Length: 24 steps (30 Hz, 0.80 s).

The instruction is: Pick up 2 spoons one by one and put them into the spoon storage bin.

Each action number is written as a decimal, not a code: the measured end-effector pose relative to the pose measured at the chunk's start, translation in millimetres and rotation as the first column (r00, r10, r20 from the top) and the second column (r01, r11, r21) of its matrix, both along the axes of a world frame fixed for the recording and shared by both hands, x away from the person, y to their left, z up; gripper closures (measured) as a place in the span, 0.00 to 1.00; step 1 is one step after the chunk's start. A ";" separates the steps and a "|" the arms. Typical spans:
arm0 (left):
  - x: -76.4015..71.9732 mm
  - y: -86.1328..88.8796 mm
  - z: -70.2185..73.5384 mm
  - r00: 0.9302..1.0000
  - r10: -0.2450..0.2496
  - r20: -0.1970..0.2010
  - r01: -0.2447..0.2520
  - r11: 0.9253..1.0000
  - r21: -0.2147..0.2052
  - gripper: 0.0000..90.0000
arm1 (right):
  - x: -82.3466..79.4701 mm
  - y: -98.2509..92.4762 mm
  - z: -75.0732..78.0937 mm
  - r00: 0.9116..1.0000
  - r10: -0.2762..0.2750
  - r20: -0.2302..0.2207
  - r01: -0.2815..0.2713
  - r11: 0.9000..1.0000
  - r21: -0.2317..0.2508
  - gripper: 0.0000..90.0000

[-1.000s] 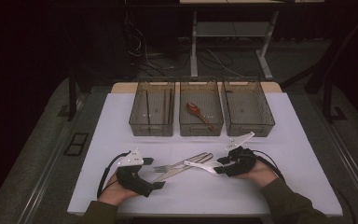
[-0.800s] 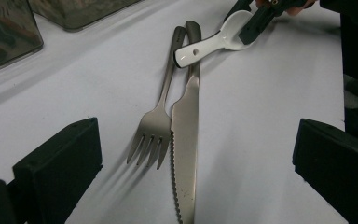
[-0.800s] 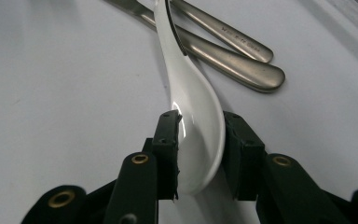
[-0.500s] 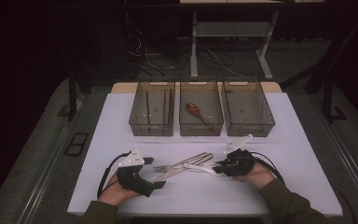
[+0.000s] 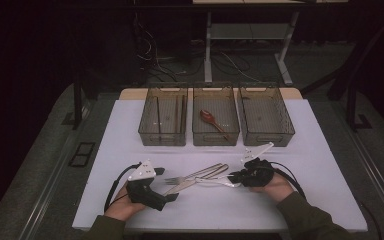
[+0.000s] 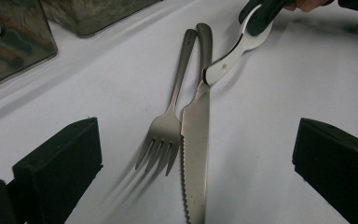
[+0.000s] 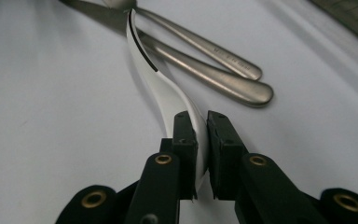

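We see left tongs (image 5: 172, 197): black, grey three-cornered plate, black cable | right tongs (image 5: 231, 177): black, grey plate, looped cable, brass screws on jaws | our sleeves (image 5: 307, 220): olive-green

My high camera looks forward and down over the whole bench (image 5: 130, 130). Each claw camera sits low and close, facing along its jaws from opposite sides; all three share the fork (image 6: 165, 126) and knife (image 6: 196, 140).

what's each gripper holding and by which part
The right gripper has just closed on the white handle of a utensil, near its end. The left gripper is open, holding nothing.
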State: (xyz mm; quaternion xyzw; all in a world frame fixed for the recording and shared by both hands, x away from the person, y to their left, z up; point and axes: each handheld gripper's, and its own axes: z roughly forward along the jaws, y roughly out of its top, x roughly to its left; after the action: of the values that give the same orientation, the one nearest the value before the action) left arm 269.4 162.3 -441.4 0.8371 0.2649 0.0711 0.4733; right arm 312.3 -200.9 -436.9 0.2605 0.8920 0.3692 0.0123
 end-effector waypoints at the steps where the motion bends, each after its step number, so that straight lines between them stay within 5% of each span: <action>1: 0.5 0.4 -0.2 1.000 0.002 0.000 -0.002 1.000 0.008 0.01 | 0.2 -0.8 1.0 1.000 -0.003 0.002 0.003 1.000 0.007 0.91; 24: 2.0 -0.9 -0.9 1.000 0.010 -0.020 -0.010 1.000 0.011 0.01 | 10.9 -11.2 24.4 0.990 -0.100 0.097 0.093 0.993 0.079 0.91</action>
State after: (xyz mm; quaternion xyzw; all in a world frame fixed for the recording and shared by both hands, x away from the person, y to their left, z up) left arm 271.4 161.4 -442.3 0.8389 0.2735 0.0666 0.4659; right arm 323.2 -212.1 -412.4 0.2847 0.8622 0.4138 0.0653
